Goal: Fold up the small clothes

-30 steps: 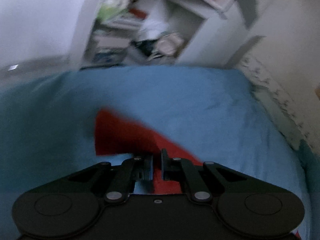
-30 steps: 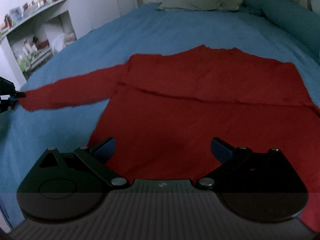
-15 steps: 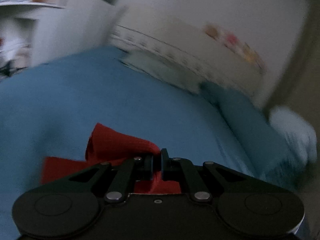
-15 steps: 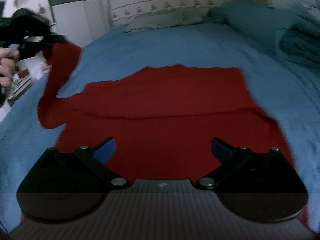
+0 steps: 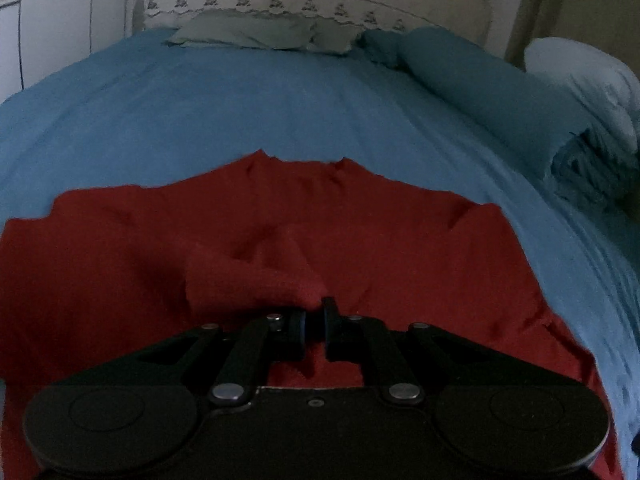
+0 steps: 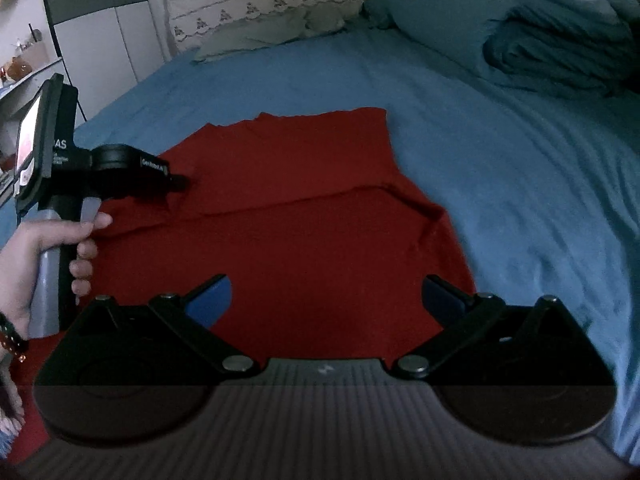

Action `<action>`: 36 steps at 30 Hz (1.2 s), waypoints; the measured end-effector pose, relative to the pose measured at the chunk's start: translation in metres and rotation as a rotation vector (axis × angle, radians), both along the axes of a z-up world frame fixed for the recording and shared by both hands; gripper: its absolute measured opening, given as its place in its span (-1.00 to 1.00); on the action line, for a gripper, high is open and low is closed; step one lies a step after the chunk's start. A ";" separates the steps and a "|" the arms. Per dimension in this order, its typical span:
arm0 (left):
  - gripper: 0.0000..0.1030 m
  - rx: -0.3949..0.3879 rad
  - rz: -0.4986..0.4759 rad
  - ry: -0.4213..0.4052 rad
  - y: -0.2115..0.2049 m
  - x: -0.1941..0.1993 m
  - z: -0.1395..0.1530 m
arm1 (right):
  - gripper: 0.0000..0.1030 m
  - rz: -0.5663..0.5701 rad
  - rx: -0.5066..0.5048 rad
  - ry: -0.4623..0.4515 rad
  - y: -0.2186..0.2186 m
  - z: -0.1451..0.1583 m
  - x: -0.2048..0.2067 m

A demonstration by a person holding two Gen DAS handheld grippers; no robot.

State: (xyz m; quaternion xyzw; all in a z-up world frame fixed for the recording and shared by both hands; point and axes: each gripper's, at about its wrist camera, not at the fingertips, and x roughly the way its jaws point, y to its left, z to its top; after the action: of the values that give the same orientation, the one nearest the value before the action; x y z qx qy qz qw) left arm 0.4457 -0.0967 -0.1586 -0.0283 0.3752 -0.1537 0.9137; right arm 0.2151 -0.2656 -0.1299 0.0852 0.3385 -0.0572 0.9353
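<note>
A red long-sleeved top [image 6: 304, 216] lies flat on the blue bed sheet [image 6: 520, 168]. My left gripper [image 5: 315, 322] is shut on the end of its left sleeve [image 5: 256, 280] and holds it over the body of the top [image 5: 400, 240]. In the right wrist view the left gripper [image 6: 176, 179] shows at the left, held in a hand, above the top's left side. My right gripper [image 6: 326, 298] is open and empty, low over the near part of the top.
Grey-green pillows [image 5: 260, 34] lie at the headboard. A rolled teal blanket [image 5: 492, 92] and a pale duvet [image 5: 584, 80] lie along the bed's right side. A white wardrobe [image 6: 100, 28] and shelves stand to the left.
My left gripper has carried the sleeve from far out at the left in over the body of the top. My right gripper stays open above the near part.
</note>
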 end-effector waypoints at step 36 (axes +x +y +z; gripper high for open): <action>0.86 0.029 0.146 -0.097 0.147 -0.065 0.026 | -0.43 0.197 -0.041 -0.011 0.102 -0.026 0.210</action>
State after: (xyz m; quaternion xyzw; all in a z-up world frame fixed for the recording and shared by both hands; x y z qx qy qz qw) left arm 0.3804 0.0506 -0.1328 -0.0350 0.3296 -0.0824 0.9399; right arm 0.4253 -0.1634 -0.1561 0.0326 0.3390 0.0286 0.9398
